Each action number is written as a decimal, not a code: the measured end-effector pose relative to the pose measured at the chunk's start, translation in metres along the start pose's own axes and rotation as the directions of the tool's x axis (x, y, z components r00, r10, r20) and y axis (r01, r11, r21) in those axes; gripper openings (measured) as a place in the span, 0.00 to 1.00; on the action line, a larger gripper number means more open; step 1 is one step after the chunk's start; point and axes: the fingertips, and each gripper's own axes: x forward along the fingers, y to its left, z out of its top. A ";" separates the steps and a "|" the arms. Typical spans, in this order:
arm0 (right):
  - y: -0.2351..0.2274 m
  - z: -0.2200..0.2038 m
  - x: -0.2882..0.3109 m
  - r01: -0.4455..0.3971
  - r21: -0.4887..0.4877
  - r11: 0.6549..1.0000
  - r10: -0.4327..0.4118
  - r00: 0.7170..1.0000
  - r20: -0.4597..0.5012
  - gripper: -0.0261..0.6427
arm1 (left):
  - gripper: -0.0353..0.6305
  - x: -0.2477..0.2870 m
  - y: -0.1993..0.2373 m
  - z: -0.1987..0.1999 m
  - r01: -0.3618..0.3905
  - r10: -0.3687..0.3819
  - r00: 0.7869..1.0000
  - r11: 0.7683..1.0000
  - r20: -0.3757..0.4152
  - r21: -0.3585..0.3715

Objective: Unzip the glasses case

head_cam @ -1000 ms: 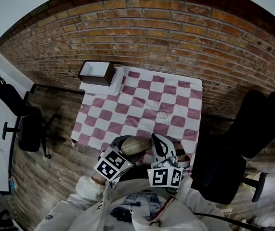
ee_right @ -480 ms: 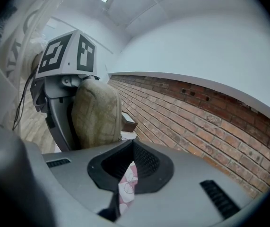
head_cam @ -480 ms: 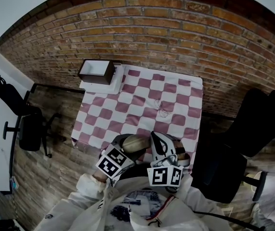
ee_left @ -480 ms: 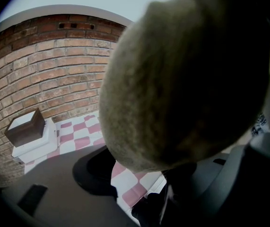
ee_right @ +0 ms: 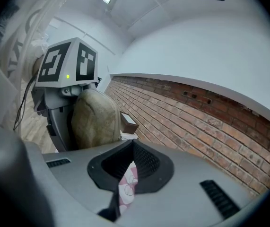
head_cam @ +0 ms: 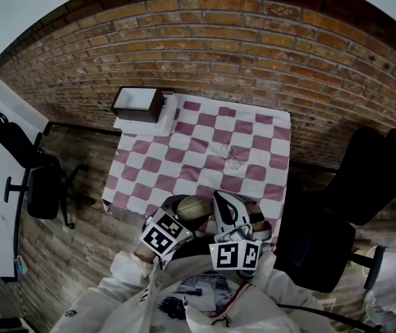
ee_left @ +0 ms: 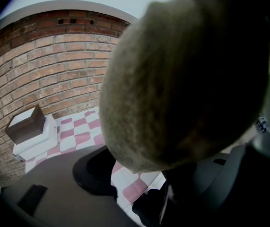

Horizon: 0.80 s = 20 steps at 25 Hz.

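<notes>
The glasses case point(head_cam: 193, 205) is a tan, felt-like oval pouch held above the near edge of the checked table. My left gripper point(head_cam: 182, 212) is shut on it; in the left gripper view the case point(ee_left: 187, 74) fills most of the frame, and the jaws of the left gripper point(ee_left: 146, 183) clamp its lower end. My right gripper point(head_cam: 224, 201) sits just right of the case, jaws shut, with nothing seen between them. The right gripper view shows the case point(ee_right: 94, 119) upright in the left gripper point(ee_right: 59, 110), to the left of the right gripper point(ee_right: 125, 183). No zipper is visible.
A table with a pink-and-white checked cloth point(head_cam: 204, 144) lies ahead, with a pair of glasses point(head_cam: 234, 159) near its middle. A brown open box point(head_cam: 139, 104) on a white base stands at its far left corner. Black chairs point(head_cam: 38, 182) point(head_cam: 354, 200) flank the table.
</notes>
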 end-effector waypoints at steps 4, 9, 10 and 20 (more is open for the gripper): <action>0.002 0.002 -0.001 0.000 -0.007 1.000 0.000 1.000 0.003 0.06 | 0.46 0.001 -0.001 -0.004 -0.001 0.001 1.000 1.000 -0.008 0.001; 0.004 0.008 -0.002 0.003 -0.019 1.000 -0.003 1.000 0.017 0.06 | 0.46 0.001 0.000 -0.008 -0.005 0.005 1.000 1.000 -0.022 0.002; 0.004 0.009 -0.002 0.003 -0.022 1.000 -0.003 1.000 0.020 0.06 | 0.46 0.001 0.001 -0.008 -0.006 0.006 1.000 1.000 -0.025 0.002; 0.013 0.027 0.015 -0.004 -0.026 1.000 0.005 0.999 0.041 0.06 | 0.46 -0.005 0.024 -0.019 -0.035 0.035 0.998 0.999 -0.048 -0.002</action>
